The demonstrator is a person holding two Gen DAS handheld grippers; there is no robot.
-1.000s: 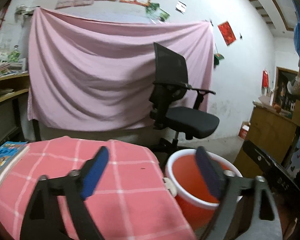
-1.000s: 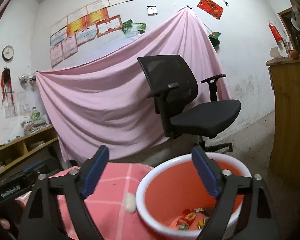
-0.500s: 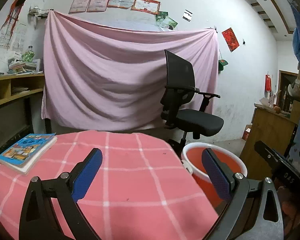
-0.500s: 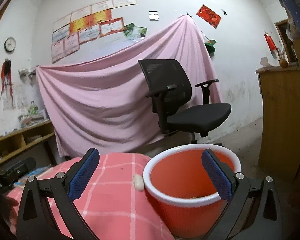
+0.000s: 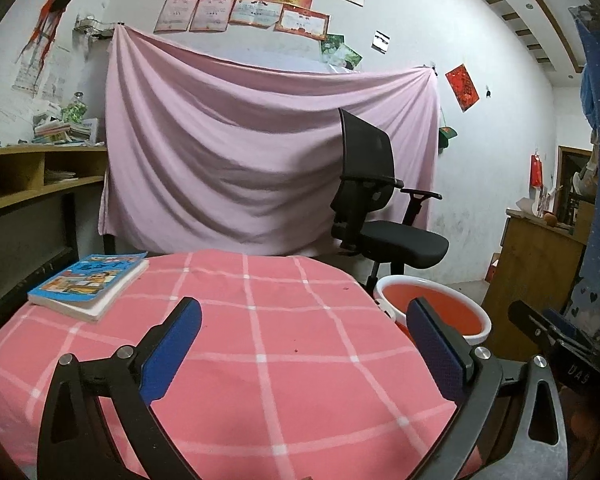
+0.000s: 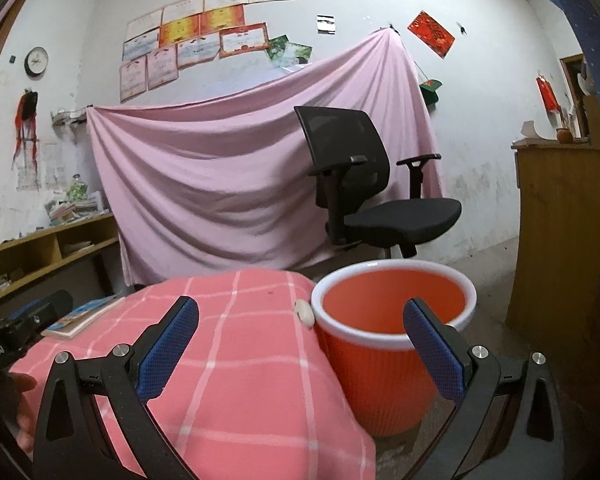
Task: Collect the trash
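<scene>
An orange bin with a white rim stands on the floor at the right edge of the table; it also shows in the left wrist view. Its contents are hidden from here. The table carries a pink checked cloth. My left gripper is open and empty above the cloth. My right gripper is open and empty, low in front of the bin and the table's right edge. No loose trash shows on the cloth.
A book lies at the table's far left. A black office chair stands behind the bin before a pink sheet. A wooden cabinet is at right, shelves at left. A small white tab hangs by the bin's rim.
Both grippers have pulled back and away from the bin. The left view now takes in the whole tabletop and book; the right view no longer looks down into the bin.
</scene>
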